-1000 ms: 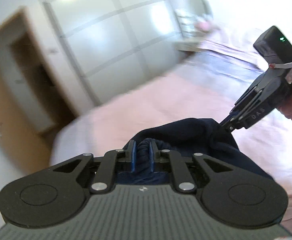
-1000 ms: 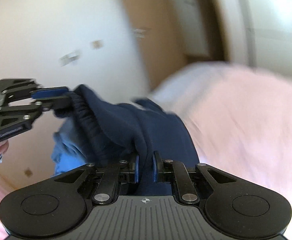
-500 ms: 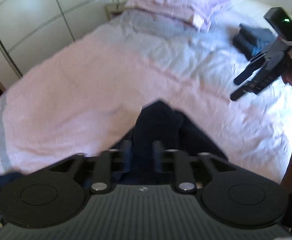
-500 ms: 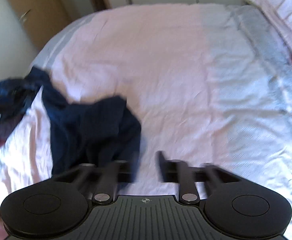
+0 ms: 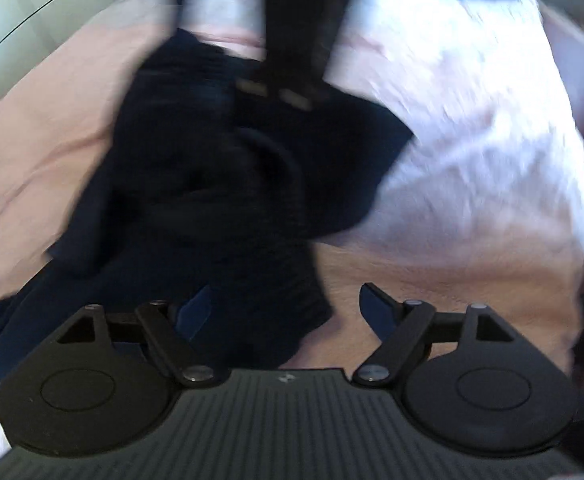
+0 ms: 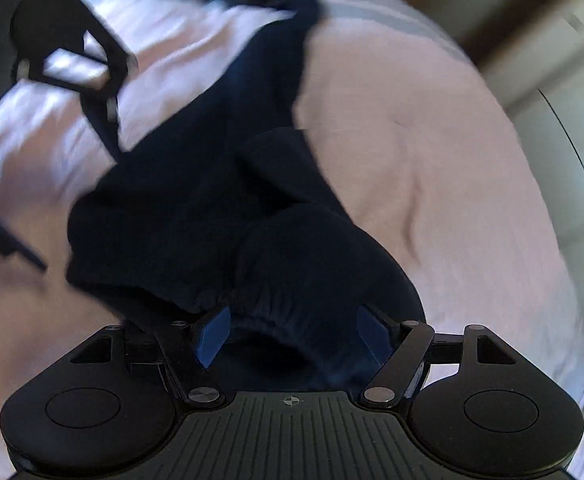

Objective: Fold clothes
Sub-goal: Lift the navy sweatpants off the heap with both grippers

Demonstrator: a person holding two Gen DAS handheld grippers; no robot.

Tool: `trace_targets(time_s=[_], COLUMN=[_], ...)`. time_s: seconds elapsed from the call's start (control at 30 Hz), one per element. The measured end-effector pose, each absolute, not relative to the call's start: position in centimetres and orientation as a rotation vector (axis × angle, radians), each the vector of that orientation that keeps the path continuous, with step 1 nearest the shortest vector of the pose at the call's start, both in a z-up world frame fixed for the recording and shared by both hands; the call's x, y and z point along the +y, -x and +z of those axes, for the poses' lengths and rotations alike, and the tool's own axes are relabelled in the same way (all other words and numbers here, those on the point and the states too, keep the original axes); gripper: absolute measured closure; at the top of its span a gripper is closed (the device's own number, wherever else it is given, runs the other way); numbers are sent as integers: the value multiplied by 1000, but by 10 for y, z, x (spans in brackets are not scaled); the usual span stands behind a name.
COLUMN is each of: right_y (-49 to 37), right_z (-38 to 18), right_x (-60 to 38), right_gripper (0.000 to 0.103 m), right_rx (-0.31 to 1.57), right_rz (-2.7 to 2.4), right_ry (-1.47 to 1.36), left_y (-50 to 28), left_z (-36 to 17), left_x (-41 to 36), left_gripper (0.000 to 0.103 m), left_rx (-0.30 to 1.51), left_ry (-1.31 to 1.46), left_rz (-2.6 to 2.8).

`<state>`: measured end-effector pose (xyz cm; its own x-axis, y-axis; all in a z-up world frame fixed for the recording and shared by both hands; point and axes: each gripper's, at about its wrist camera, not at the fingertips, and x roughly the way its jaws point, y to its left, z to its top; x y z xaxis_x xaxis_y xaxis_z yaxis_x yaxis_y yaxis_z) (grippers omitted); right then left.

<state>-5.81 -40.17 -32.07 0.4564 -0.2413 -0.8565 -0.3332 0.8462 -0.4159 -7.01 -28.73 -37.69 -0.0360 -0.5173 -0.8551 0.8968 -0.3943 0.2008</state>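
Left side first: the left gripper (image 5: 286, 304) is wide open now, its blue pads spread far apart and nothing pinched between them. A second ago it was clamped on a bunched edge of the dark navy garment (image 5: 220, 184) held up in the air; now that cloth lies in a crumpled heap on the pink bedsheet (image 5: 471, 168), draped just ahead of the left pad and reaching away toward the far side. So the lift is over and the garment is down on the bed (rumpled, not yet spread flat, as far as the blur lets me judge). At the far edge of that view a dark blurred shape crosses the cloth; likely the other tool, though it is too smeared to be sure.

Across to the right: the right gripper (image 6: 292, 330) is also fully open, gripping nothing, but it sits right over the elastic waistband (image 6: 252, 312), which runs between the two pads without being squeezed. Half a second back this gripper hung over bare sheet beside the garment, so it has come in over the cloth. My read: a fresh grab at the waistband is being lined up, to straighten things before the first fold.

Containers: none in sight, no basket or box, only bed.
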Motion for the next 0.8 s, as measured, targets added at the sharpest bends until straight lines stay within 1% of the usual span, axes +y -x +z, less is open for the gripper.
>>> trace_targets(time_s=[0.07,0.1,0.13,0.2,0.33,0.43,0.6,0.63,0.67,0.7,0.8], right_y=[55,56,57,63,72,60,52,51,49,47,42], right_z=[-326,-326,-327,-326,-314,-317,-292,-287,-282,-277,-261], right_x=[-405,-407,-408,-408,-400,-391,-394,-394,-395,-395,-396], right_gripper=[24,22,22,22,22,21,22,28,68,74,76], right_rx=[1135,1150,1165,1184,1161,1116,1086,1079,1071,1063,1035], right_rz=[101,109,114,115,183,209,105,85,65,45,-15], right_ry=[618,643,671,745,852,915,656,604,552,501,346], left_y=[60,55,50,39,-30,-64,-83,-84,-87,-89,-101], left_z=[-375,-374,-373,-369,-304,-268,-238,-235,-230,-224,-192], left_x=[-290,-291,-292,-294,-281,-283,-295,-297,-299,-301,-308], left_gripper=[42,56,63,67,69,69,68,69,69,70,73], left_rx=[482,480,478,474,472,408,331,312,294,274,187], left_ry=[-1119,-1114,-1109,-1094,-933,-917,-939,-957,-973,-988,-1014], left_rz=[-1649,-1642,-1636,-1620,-1565,-1552,-1553,-1550,-1542,-1535,-1524])
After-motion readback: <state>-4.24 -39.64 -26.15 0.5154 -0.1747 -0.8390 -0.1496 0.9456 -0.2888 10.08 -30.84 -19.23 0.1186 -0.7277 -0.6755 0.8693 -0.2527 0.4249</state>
